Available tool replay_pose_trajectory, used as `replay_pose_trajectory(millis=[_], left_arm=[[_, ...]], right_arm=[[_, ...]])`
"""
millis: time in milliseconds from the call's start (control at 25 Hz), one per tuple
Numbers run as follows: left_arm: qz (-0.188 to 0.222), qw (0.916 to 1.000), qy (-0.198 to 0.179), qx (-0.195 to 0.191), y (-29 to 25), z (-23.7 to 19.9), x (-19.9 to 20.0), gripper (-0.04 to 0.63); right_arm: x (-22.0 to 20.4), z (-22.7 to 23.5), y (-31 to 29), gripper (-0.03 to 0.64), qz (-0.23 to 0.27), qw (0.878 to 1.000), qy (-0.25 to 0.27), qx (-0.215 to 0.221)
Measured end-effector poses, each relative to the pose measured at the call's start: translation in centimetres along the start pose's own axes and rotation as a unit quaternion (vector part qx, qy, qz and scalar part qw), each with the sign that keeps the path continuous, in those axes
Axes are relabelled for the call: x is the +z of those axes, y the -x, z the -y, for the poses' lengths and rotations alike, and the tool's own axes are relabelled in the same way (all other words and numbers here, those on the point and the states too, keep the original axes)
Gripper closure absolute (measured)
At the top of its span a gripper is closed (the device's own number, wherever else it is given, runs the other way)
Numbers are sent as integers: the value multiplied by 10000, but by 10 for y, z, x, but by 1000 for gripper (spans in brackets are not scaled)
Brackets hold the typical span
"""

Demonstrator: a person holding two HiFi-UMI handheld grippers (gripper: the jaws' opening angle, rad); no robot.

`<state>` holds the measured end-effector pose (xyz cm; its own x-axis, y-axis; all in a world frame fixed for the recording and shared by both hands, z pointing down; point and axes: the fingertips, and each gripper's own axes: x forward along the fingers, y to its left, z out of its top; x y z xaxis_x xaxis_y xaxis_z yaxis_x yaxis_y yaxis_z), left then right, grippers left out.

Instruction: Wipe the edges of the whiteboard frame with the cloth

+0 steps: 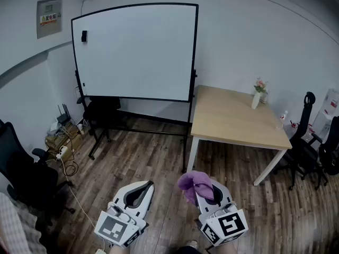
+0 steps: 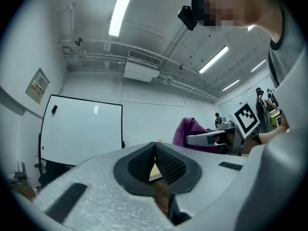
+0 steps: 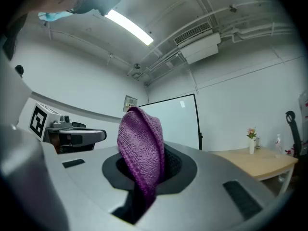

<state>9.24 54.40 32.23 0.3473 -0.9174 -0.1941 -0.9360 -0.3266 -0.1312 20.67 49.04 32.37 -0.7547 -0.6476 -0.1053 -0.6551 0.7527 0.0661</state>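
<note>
Right gripper [image 1: 207, 193], lower centre: we log it pinching a purple knitted cloth [image 1: 192, 182]. Left gripper [image 1: 143, 189]: pressed together, empty. Black-framed white whiteboard [image 1: 135, 52]: upper left, well ahead; its upright right edge lies nearest.

A light wooden table [image 1: 228, 121] stands on the wooden plank floor [image 1: 153, 157]. Near its far edge stands a white vase [image 1: 256, 101] with pink flowers, and a small bottle [image 1: 282, 118] is at its right end. One black office chair [image 1: 304, 136] stands right of the table, another black chair [image 1: 24, 176] far left. A sign [image 1: 48, 18] hangs on the left wall.
</note>
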Motion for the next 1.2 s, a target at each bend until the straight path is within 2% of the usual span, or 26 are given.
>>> replay_pose_trajectory(millis=[200,720,960,1200], left_arm=[[-71,10000,-7,-11,4,-4,1,578],[73,9999,-74,-115,-11,-15,6,578],[89,9996,-30,-256,-33,-28,-1,578],[82,9995,-89,-308,-85,-50,-15,578]], right_arm=[[2,-7,-4,565,38,10000,-10,26],[5,-1,-14,565,54,9999,84,41],[3,19,-28,565,103,9997,169,-121],[-2,60,-69,565,132,9989,424,-116]])
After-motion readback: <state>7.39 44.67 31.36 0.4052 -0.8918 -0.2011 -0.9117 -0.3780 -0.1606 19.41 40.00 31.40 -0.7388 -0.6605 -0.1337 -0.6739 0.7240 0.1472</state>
